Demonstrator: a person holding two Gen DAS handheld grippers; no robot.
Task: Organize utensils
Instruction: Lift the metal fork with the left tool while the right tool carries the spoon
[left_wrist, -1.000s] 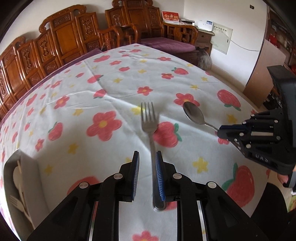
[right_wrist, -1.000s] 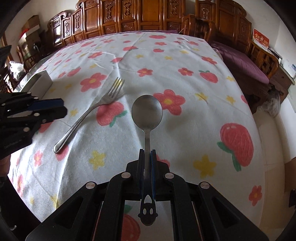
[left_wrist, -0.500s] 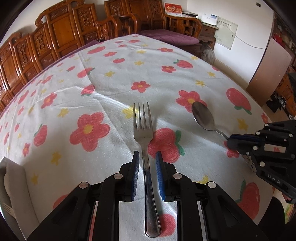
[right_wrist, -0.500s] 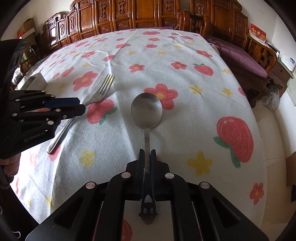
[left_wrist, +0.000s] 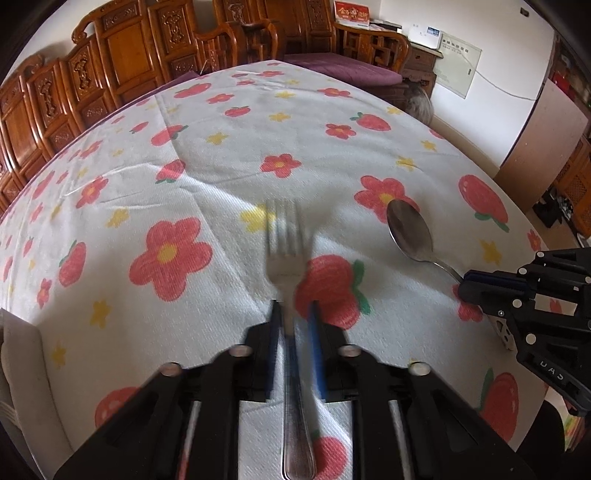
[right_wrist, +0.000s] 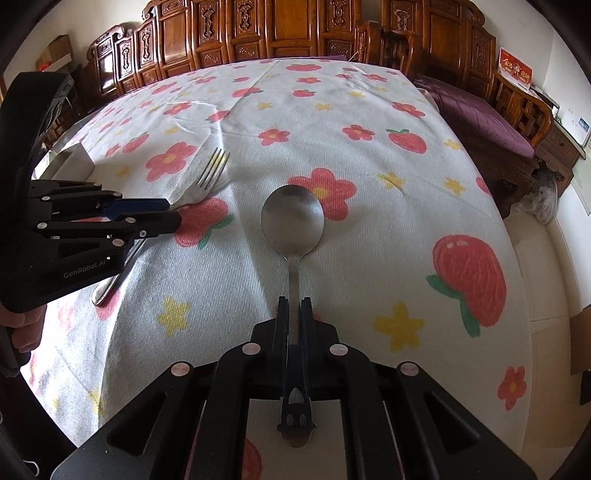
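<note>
both views are evenly lit by soft, diffuse daylight; the white walls are bright without clipping. shadows on the tablecloth are faint and short. the spoon bowl shows a dull, low-contrast reflection, and the tines of the fork carry a small bright glint. in the left wrist view, the fork and the left gripper are smeared by motion blur, while the background is sharp. fisheye distortion bows the table edge and furniture; dark vignetting fills the frame corners.

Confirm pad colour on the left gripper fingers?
Blue pads on black fingers, straddling the fork; sharpest in the right wrist view.
</note>
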